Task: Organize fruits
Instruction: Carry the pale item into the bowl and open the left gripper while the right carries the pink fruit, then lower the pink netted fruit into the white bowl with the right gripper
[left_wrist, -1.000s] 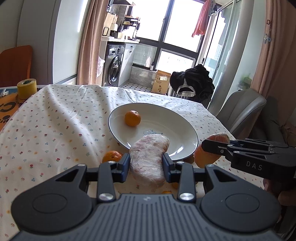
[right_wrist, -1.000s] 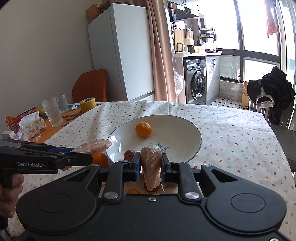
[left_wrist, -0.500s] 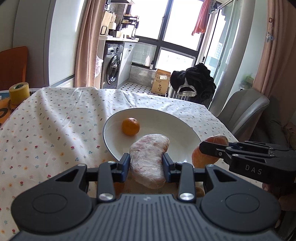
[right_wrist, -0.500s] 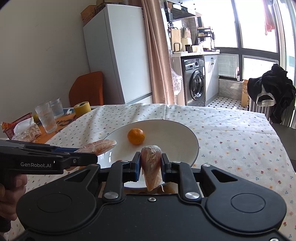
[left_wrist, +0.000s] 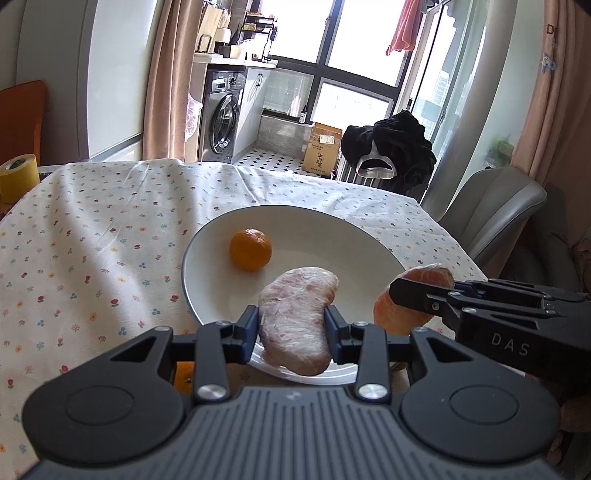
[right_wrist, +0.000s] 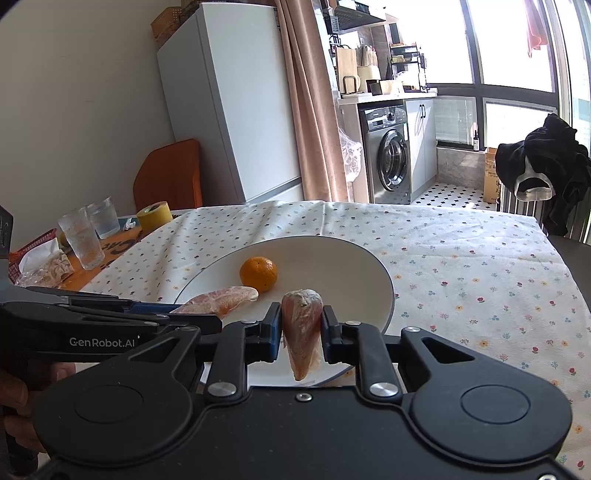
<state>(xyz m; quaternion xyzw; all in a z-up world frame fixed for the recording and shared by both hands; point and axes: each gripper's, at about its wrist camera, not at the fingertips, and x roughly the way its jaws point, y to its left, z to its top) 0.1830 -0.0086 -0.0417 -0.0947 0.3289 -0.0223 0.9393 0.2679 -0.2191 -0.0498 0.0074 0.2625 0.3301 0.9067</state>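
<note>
Over the near rim of the plate: both my grippers hang here, each with a wrapped fruit piece clamped between its fingers.
Left gripper (left_wrist: 291, 326): my jaws press both sides of a pale pink wrapped wedge (left_wrist: 297, 317); it lies lengthwise, its far end over the plate's bowl, its near end over the near rim.
Right gripper (right_wrist: 298, 332): my jaws pinch an orange-pink wrapped segment (right_wrist: 302, 334) that stands on end, blunt top up, pointed tip down, over the near rim.
Grippers to each other: side by side and near; in the left view the right one reaches in from the right edge, just outside the plate's right rim.
Plate (left_wrist: 354, 243): white, deep, toward the near edge of the table, on the flowered tablecloth (left_wrist: 92, 243).
Mandarin (left_wrist: 250, 249): whole, resting inside the plate on its far left part, apart from both held pieces.
Second mandarin (left_wrist: 183, 376): on the cloth outside the plate's near left rim, mostly hidden behind my left gripper.
Far left corner of the table: a yellow tape roll (right_wrist: 154, 216) and two glasses (right_wrist: 81, 238) on the bare orange part beyond the cloth.
My hand (right_wrist: 16, 404): wrapped around the left gripper's handle.
</note>
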